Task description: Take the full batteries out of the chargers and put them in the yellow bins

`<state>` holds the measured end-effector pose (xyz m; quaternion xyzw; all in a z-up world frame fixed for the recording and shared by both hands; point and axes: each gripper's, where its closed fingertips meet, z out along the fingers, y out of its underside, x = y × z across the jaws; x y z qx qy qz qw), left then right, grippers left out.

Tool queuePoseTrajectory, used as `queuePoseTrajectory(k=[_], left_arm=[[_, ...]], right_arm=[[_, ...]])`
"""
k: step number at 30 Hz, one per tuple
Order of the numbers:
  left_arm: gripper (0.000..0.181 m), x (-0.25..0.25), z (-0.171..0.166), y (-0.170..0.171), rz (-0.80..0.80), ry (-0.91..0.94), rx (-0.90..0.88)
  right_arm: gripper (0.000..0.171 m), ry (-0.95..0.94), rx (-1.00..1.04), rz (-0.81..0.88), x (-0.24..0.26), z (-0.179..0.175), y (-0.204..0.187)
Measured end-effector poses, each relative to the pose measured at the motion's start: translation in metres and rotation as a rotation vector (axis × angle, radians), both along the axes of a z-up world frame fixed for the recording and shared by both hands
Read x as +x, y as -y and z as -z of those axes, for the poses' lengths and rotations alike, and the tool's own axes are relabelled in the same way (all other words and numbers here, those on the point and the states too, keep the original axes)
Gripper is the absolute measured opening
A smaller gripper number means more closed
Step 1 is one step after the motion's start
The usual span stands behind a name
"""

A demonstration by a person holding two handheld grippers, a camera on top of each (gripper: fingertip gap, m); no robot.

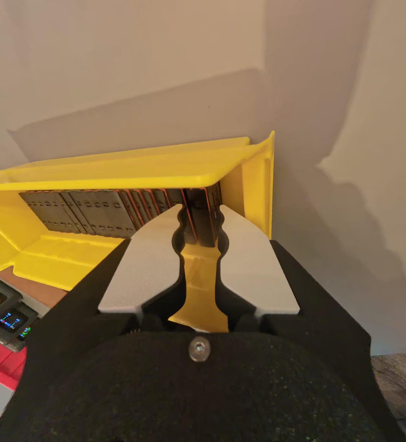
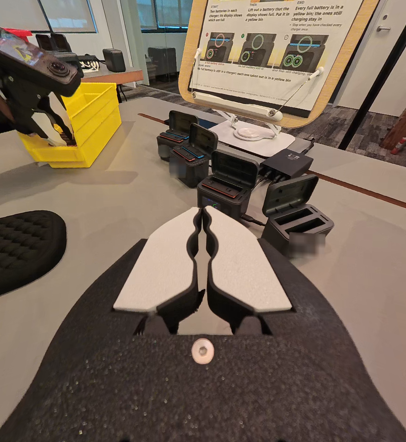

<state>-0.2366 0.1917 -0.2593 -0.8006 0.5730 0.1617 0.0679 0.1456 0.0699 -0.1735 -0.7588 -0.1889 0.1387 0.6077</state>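
The left gripper [image 1: 200,215] reaches into the front yellow bin [image 1: 53,253], and its white fingers [image 1: 154,251] sit on either side of a dark battery [image 1: 203,222] with an orange edge at the right end of the bin. The jaws are parted about as wide as the battery; whether they press on it or stand just clear of it cannot be told. To the left of this battery, a row of more batteries [image 1: 82,210] stands on edge, packed side by side under the bin's overhanging lip.

In the right wrist view the same left gripper [image 2: 62,141] is at the far left, angled down into the lower of 2 stacked yellow bins [image 2: 94,124] on the grey table [image 2: 125,191].

The right gripper [image 2: 202,212] hovers above the table with its jaws clenched together on nothing, the tips almost touching. Ahead of it stand 4 black chargers with lids raised. The nearest on the right, an empty charger [image 2: 295,222], shows 2 vacant slots. The charger just beyond the fingertips [image 2: 225,186] holds 1 battery with an orange edge, and its front display glows. The 2 farther chargers [image 2: 187,153] each hold 2 batteries, 1 orange-edged and 1 blue-edged. A black power adapter [image 2: 286,162] sits behind them, and an instruction sheet on a wooden stand [image 2: 276,59] rises beyond. A black textured pad [image 2: 17,248] lies on the table at left.
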Motion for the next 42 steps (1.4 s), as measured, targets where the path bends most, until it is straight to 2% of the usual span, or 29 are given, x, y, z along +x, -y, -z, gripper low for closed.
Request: queuePoseTrajectory(k=[8,17,27,29,36,40,42], left_arm=[[0.016,0.005,-0.002,0.005,0.071,0.036,-0.03],[0.021,0.002,0.0,0.0,0.092,-0.005,-0.001],[0.012,0.007,-0.001,-0.002,0.127,0.096,0.03],[0.0,0.008,-0.005,-0.002,0.152,0.104,0.053],[0.0,0.011,-0.016,0.0,0.169,0.119,0.078],[0.0,0.017,-0.017,-0.001,0.232,0.151,0.09],[0.014,0.018,-0.014,0.002,0.212,0.18,0.038]], right_arm=[[0.0,-0.008,-0.006,-0.014,-0.002,0.0,0.001],[0.0,-0.007,-0.011,-0.02,-0.003,0.002,0.001],[0.0,-0.004,-0.009,-0.021,-0.003,0.001,0.002],[0.0,-0.004,-0.008,-0.02,-0.003,0.001,0.002],[0.0,0.001,-0.011,-0.022,-0.004,0.002,0.002],[0.0,0.001,-0.013,-0.024,-0.004,0.002,0.002],[0.0,0.004,-0.013,-0.024,-0.004,0.002,0.002]])
